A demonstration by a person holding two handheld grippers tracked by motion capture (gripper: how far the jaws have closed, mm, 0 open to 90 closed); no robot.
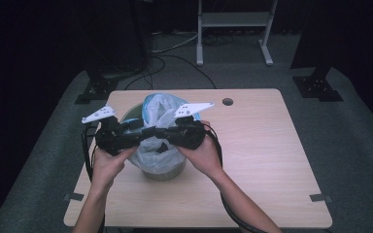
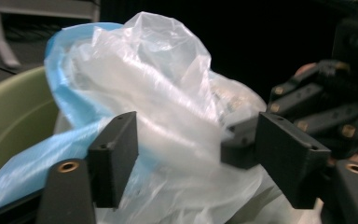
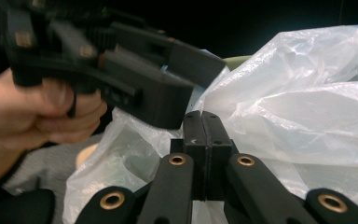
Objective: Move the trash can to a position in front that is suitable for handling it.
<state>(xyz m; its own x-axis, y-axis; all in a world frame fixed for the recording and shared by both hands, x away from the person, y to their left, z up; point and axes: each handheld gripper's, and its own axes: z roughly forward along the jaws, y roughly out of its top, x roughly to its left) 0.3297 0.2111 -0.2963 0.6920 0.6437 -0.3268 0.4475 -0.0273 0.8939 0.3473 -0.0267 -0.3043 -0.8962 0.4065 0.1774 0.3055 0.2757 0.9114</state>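
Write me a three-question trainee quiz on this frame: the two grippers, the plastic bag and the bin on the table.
1. True or false: the right gripper has its jaws pressed together.
2. What lines the green bin? A) a cloth B) a thin plastic bag C) a sheet of paper
3. How do the left gripper jaws stand in relation to the plastic bag?

Key
1. True; whether they pinch a fold of the bag cannot be told.
2. B; the bag is clear with a blue part and bulges above the rim.
3. They stand apart, with bag film lying between them and not pressed by the pads.
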